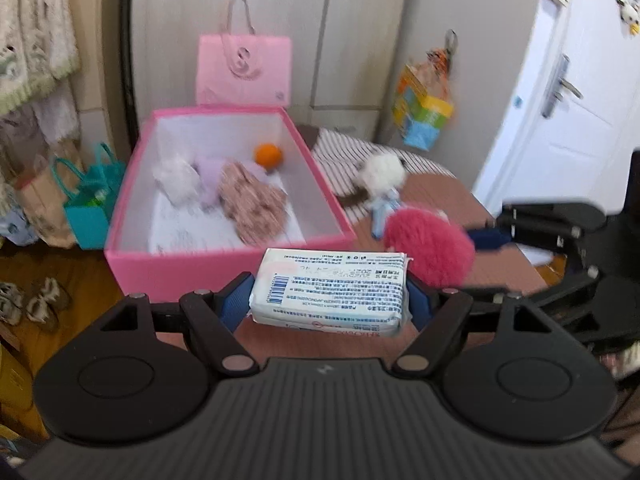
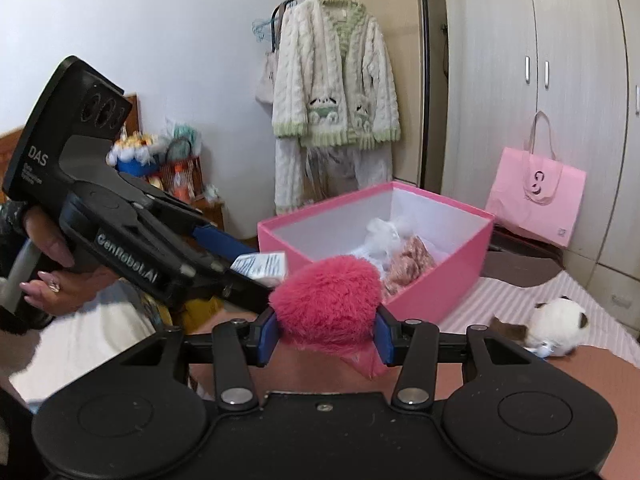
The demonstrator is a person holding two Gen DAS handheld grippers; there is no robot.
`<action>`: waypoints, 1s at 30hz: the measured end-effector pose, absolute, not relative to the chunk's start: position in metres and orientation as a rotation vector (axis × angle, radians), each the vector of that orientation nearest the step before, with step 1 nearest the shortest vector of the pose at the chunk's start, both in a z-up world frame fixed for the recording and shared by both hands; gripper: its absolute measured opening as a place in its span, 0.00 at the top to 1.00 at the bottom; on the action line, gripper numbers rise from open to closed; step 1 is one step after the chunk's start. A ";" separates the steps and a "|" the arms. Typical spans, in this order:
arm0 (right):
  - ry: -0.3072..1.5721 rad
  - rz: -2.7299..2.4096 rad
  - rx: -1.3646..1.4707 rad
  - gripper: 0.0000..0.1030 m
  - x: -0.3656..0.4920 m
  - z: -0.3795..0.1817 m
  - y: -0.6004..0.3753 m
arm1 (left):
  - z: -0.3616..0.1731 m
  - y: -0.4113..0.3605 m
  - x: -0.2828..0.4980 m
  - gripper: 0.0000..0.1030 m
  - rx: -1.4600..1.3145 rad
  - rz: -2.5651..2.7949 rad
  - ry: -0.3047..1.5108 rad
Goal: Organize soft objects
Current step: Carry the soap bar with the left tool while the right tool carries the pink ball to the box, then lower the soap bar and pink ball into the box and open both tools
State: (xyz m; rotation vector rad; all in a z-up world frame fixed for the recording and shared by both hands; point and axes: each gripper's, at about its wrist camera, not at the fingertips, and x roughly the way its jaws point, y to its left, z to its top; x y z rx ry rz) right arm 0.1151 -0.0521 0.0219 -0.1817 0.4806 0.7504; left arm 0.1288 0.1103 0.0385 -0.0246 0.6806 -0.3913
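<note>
My left gripper (image 1: 330, 300) is shut on a white tissue pack (image 1: 330, 290) and holds it just in front of the open pink box (image 1: 232, 272). The box holds a white plush (image 1: 176, 178), a lilac soft piece (image 1: 210, 180), a brown patterned soft item (image 1: 252, 204) and an orange ball (image 1: 268, 155). My right gripper (image 2: 326, 334) is shut on a fluffy magenta plush (image 2: 326, 300), held above the table near the box (image 2: 440, 280). The left gripper (image 2: 224, 258) with the tissue pack (image 2: 262, 266) shows at left in the right wrist view. The right gripper's blue finger (image 1: 490, 238) and the magenta plush (image 1: 430, 246) show in the left wrist view.
A white and brown plush toy (image 2: 556, 326) lies on the striped cloth (image 2: 500, 304), right of the box; it also shows in the left wrist view (image 1: 382, 178). A pink bag (image 1: 244, 70) stands behind the box. Teal bags (image 1: 90, 204) sit on the floor at left. Wardrobe doors (image 2: 560, 80) are behind.
</note>
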 end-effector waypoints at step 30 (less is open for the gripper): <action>0.690 0.667 -0.328 0.48 0.331 0.003 0.021 | 0.001 0.157 0.330 0.25 -0.140 -0.175 0.826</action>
